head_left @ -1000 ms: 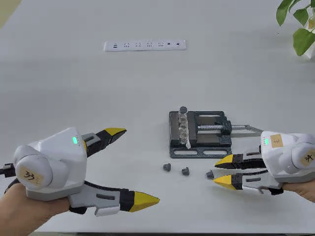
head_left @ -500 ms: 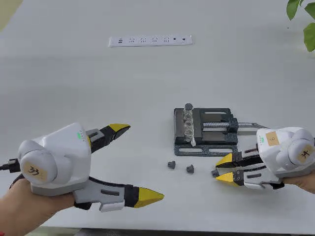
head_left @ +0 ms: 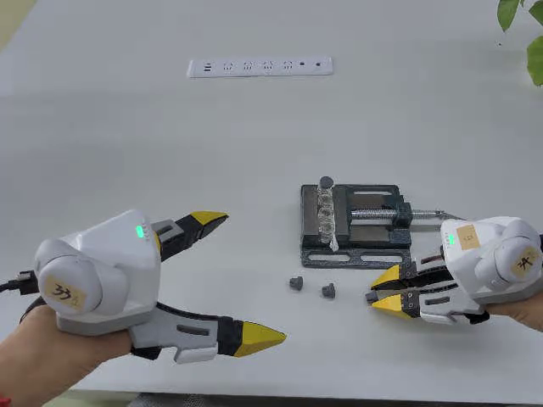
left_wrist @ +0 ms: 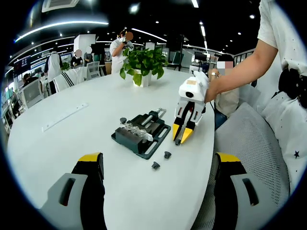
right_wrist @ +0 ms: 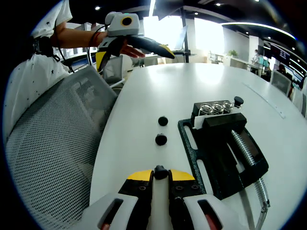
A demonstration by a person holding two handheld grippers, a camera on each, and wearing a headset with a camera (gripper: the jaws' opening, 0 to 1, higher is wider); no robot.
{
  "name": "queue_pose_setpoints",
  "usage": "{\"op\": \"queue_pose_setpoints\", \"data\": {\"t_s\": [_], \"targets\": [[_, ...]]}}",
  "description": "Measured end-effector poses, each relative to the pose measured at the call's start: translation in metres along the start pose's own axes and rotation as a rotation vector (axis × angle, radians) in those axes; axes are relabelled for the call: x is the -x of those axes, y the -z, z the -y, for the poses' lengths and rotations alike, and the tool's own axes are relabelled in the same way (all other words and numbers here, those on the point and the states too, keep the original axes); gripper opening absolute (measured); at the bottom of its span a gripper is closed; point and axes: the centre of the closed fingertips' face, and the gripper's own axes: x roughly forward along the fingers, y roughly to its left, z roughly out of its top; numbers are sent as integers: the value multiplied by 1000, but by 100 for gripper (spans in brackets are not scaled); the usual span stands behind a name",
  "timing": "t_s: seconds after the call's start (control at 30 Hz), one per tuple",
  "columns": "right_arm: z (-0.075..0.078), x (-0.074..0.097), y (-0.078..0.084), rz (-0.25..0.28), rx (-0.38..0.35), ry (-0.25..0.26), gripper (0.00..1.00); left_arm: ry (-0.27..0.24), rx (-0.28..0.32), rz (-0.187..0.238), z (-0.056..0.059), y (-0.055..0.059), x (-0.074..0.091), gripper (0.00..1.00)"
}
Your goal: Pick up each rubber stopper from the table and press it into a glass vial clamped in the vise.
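Left claw (head_left: pixel 248 277): wide open, nothing in it, parked low at the left over bare desk (head_left: pixel 127 144), well apart from the work. My read: it's idle there so it doesn't crowd the vise. The power strip (head_left: pixel 260 66) at the far edge isn't involved.

Centre: one loose stopper (head_left: pixel 295 283) and a second loose stopper (head_left: pixel 328 291) lie on the desk just in front of the vise (head_left: pixel 356 227), near each other but not touching. I'd say they're within easy reach for the next picks.

The vise sits flat on the desk and clamps a row of vials (head_left: pixel 325 212) upright, mouths up. I take it that's so a stopper can be pushed straight down without the glass sliding or tipping. The far-end vial already has its plug (head_left: pixel 326 182). In the right gripper view the other three mouths (right_wrist: pixel 218 106) look open.

Right claw (head_left: pixel 377 291): narrow, pinched on a held stopper (right_wrist: pixel 160 172) right at the tips. It's low over the desk, right of the loose ones and just in front of the vise's near right corner.

Judgement: the pick is done and the carry to an open vial is next. The tip grip leaves the stopper's end free to enter the mouth. Main risk is going in tilted and cocking it on the rim.
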Motion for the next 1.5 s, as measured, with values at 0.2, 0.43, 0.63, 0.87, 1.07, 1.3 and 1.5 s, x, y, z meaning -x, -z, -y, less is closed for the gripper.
{"op": "queue_pose_setpoints", "data": {"t_s": [0.2,0.43,0.63,0.87,1.07,1.3,1.5], "targets": [[0,5,-9,33,-38,20,7,16,-12,11,3,-5,-4,94],[-3,28,-40,102,-44,44,7,44,-42,33,7,-19,-11,88],[-11,57,-82,184,-45,68,6,77,-74,67,14,-42,-15,76],[-24,80,-120,240,-13,81,6,119,-108,105,24,-64,-18,65],[-35,94,-149,290,-3,77,6,145,-114,146,33,-85,-16,52],[-41,102,-171,337,1,67,6,177,-134,178,42,-103,-13,38],[-44,106,-178,359,15,58,6,209,-137,199,49,-112,-12,28]]}}
